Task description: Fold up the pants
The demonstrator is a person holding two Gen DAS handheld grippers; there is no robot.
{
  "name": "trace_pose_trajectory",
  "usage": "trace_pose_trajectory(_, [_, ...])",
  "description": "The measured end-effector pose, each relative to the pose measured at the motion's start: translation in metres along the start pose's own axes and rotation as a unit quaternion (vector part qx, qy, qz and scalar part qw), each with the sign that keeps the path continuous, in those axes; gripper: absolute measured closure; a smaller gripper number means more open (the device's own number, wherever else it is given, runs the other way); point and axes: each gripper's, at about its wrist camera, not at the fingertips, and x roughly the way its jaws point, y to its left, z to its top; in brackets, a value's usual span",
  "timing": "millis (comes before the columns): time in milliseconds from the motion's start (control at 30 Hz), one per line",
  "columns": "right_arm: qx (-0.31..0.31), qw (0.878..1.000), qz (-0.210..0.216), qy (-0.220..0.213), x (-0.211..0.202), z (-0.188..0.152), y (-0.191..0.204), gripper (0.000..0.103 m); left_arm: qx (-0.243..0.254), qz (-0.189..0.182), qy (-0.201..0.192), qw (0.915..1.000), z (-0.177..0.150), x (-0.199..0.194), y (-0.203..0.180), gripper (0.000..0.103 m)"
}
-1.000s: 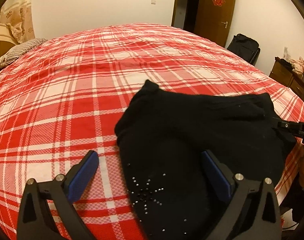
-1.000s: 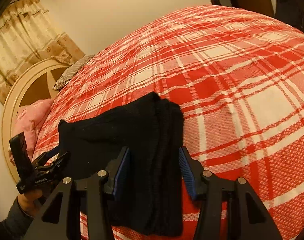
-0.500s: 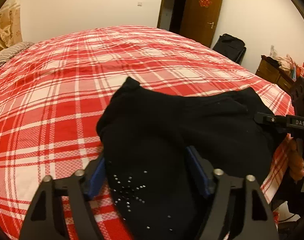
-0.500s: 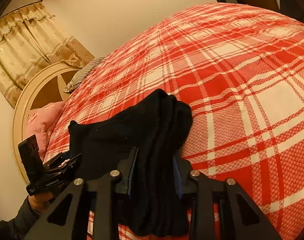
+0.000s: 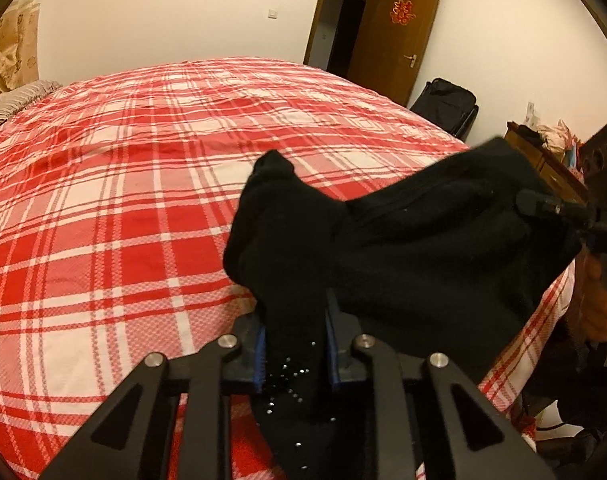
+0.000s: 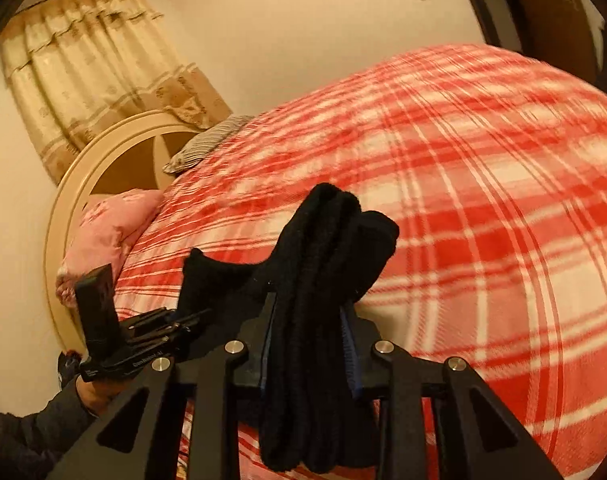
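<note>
The black pants [image 5: 423,248] sit near the front edge of a bed [image 5: 123,200] covered in a red-and-white plaid sheet, lifted at both ends and sagging between the 2 grippers. The left gripper [image 5: 293,344] has its jaws closing on a bunched end of the fabric, blue pads pressing either side of it; small shiny studs dot the cloth just below. The right gripper [image 6: 309,332] has its jaws clamped on a thick, ribbed fold of the pants, which sticks up past the tips and hangs down beneath them. In the left wrist view, the right gripper meets the raised far end of the garment, a hand [image 5: 599,312] beneath it.
</note>
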Motion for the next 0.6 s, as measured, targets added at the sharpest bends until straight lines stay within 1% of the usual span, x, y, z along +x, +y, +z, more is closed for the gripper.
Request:
trace_pose_trajectory(33, [-0.006,1.000,0.001,0.001,0.001,0.003,0.004,0.074,-0.003,-0.001,-0.003,1.0000,0.001,-0.004,0.002,0.082])
trace_pose_trajectory(100, [-0.020,1.000,0.005,0.005,0.007,0.013,0.013,0.074,-0.007,-0.001,-0.009,0.9999,0.003,-0.011,0.007,0.088])
trace_pose_trajectory(167, [-0.031,0.999,0.010,0.010,0.016,0.023,0.023,0.075,-0.010,-0.002,-0.013,0.9999,0.006,-0.018,0.013,0.089])
trace_pose_trajectory(300, [-0.048,0.998,0.021,0.023,0.038,0.038,0.038,0.075,-0.014,0.021,-0.029,0.9993,0.011,-0.032,0.030,0.090])
trace_pose_trajectory(400, [-0.058,0.997,0.030,0.032,0.054,0.047,0.052,0.075,-0.028,0.029,-0.034,0.9986,0.013,-0.039,0.047,0.091])
trace_pose_trajectory(600, [-0.090,0.993,0.051,0.049,0.082,0.064,0.084,0.076,-0.054,0.056,-0.060,0.9952,0.018,-0.062,0.084,0.091])
